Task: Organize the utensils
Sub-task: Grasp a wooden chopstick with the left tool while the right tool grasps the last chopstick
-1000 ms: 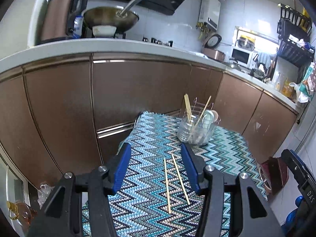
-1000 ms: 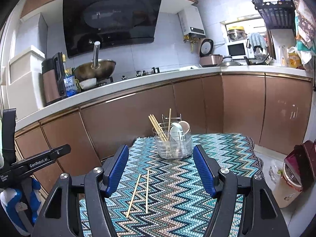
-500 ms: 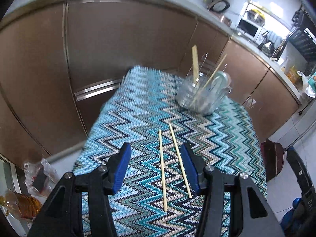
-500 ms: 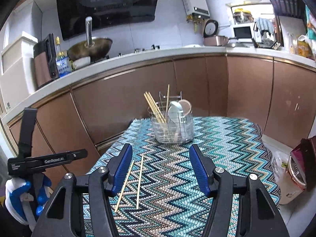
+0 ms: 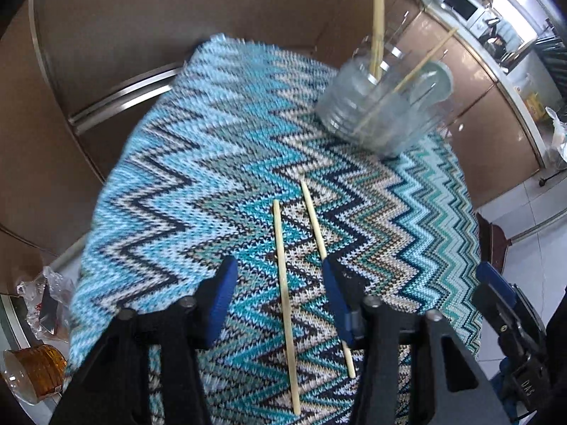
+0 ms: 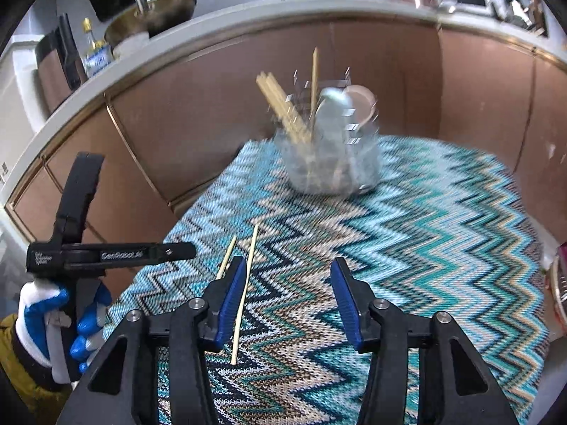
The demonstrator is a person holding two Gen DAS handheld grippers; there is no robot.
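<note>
- On the zigzag cloth [image 5: 198, 163], knitted in blue, teal, cream and black, everything for the task sits; brown cabinets [image 5: 106, 35] stand behind it.
- At the cloth's far end stands the holder [image 5: 375, 113], a clear ribbed tub blurred in both views, with upright chopsticks and pale spoon heads sticking out.
- Nearer than the holder, well apart from it, lie two loose chopsticks: one [image 5: 285, 290] and another [image 5: 320, 244], pale wood, thin, side by side, not touching, their far ends closer together than their near ends.
- Left gripper [image 5: 280, 276]: jaws apart, empty, blue pads straddling the first chopstick; the second passes under the right pad.
- Right gripper [image 6: 288, 279]: jaws apart, empty, above bare cloth; both chopsticks sit by its left pad.
- Only the right view shows the gloved left hand [image 6: 53, 318] on its handle, the wok [image 6: 152, 14] and bottle [image 6: 94, 53] on the counter.
- Only the left view shows the chopsticks' full length and an amber jar [image 5: 32, 372] on the floor.
</note>
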